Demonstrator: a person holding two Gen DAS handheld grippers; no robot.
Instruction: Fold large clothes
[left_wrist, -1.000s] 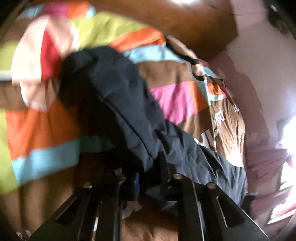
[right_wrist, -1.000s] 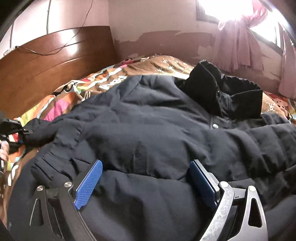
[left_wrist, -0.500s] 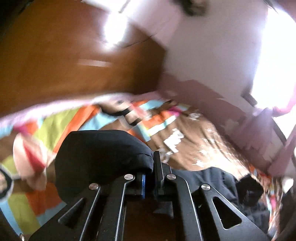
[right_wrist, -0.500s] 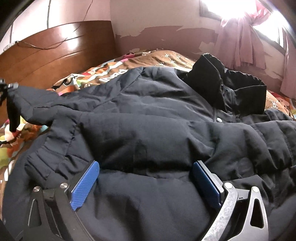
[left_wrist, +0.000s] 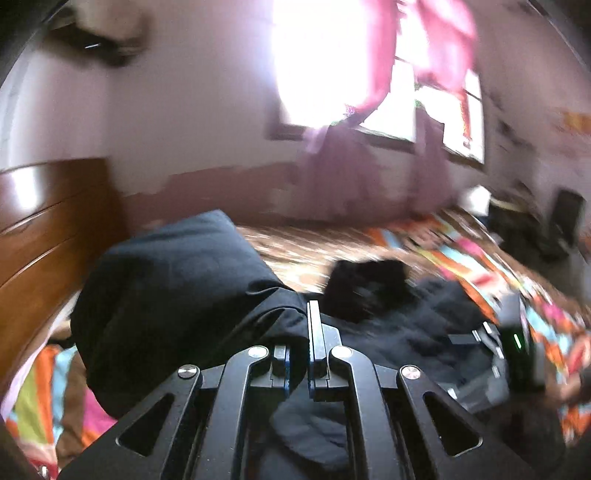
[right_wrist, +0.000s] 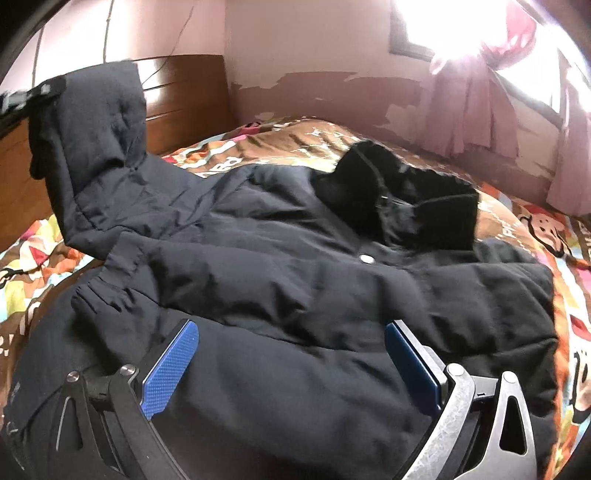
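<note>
A large dark navy padded jacket (right_wrist: 295, 280) lies spread on the bed, its black furry collar (right_wrist: 399, 199) toward the window. My left gripper (left_wrist: 299, 354) is shut on the jacket's sleeve (left_wrist: 166, 295) and holds it lifted; the raised sleeve (right_wrist: 99, 147) also shows at the left of the right wrist view. My right gripper (right_wrist: 291, 365) is open, its blue pads (right_wrist: 170, 365) spread over the jacket's lower body. The right gripper also shows in the left wrist view (left_wrist: 513, 343).
The bed has a colourful patchwork bedspread (right_wrist: 576, 295). A wooden headboard (right_wrist: 181, 96) stands at the left. A bright window with pink curtains (right_wrist: 469, 107) is on the far wall. Dark objects (left_wrist: 554, 229) stand beyond the bed's far side.
My left gripper has lifted the sleeve up off the bedspread and swung toward the jacket's body. The right gripper stayed open over the jacket.
</note>
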